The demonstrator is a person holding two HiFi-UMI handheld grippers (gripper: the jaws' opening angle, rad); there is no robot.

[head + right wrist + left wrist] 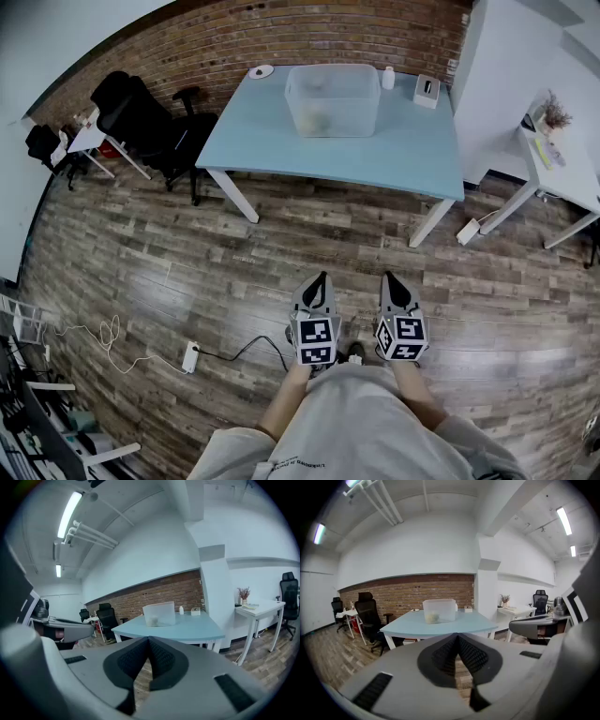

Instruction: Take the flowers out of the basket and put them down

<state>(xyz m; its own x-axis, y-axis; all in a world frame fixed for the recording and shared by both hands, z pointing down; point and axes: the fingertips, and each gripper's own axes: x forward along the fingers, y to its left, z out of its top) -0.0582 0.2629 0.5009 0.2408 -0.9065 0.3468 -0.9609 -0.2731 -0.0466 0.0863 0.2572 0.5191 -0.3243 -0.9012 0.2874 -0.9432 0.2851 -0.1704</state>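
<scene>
left gripper (321, 277): jaws together, empty, above floor (187, 253)
right gripper (391, 277): jaws together, empty
basket (333, 98): on table (412, 155), well apart from both grippers

Two grippers show: the left gripper (320, 278) and the right gripper (391, 278). Each carries one marker cube, the left cube (317, 339) and the right cube (401, 337).

There are three worktops: one light-blue worktop (412, 150), one white desk (572, 178) and one small white table (86, 141).

On the blue one stand one translucent basket (333, 98), one white bottle (387, 78), one small box (427, 91) and one round dish (262, 71). The basket's contents are too hazy to count.

The white desk bears one vase of dried sprigs (555, 114).

Black office chairs number three: a large chair (131, 112), a farther chair (42, 145) and a third chair (540, 599).

Two white power strips lie on the floor (281, 244): the near strip (190, 356) and the far strip (468, 232).
</scene>
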